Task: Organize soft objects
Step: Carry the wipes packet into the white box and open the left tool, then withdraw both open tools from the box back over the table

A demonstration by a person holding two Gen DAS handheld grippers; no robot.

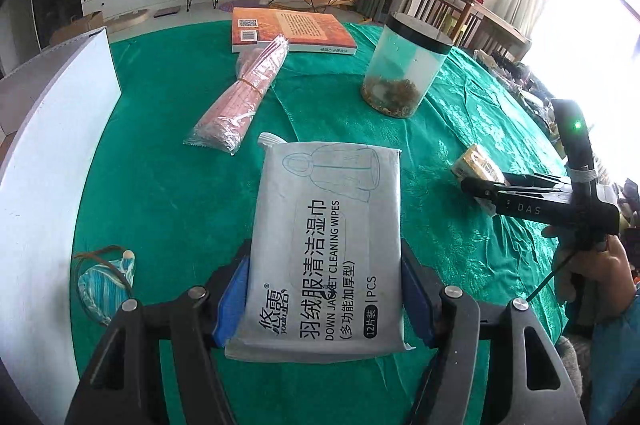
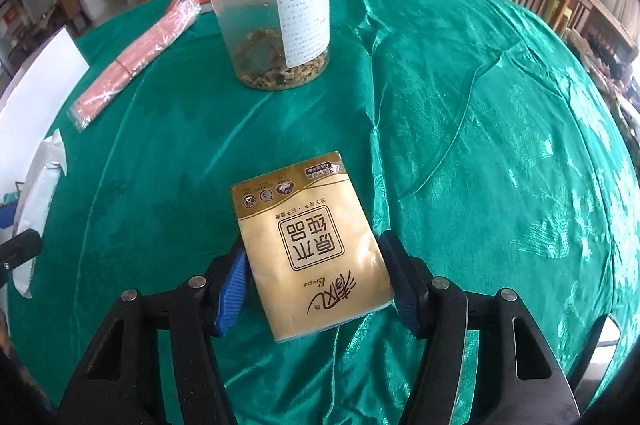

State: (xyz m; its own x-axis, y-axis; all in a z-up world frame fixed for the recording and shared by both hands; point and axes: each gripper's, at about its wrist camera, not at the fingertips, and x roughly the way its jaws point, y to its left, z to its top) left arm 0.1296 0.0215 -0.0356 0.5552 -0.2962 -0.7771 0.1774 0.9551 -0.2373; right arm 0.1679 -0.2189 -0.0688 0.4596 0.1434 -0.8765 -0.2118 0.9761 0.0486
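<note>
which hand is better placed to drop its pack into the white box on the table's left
Left. The left tool grips the wipes pack, and the white box stands right beside it. The right tool holds the tissue pack farther right.

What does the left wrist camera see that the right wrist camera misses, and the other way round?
Only the left view shows the book, the blue pouch and the left gripper clamping the wipes pack. Only the right view shows the jar's label and the right gripper closed on the tissue pack. Both show the jar, the pink packet and the green cloth.
</note>
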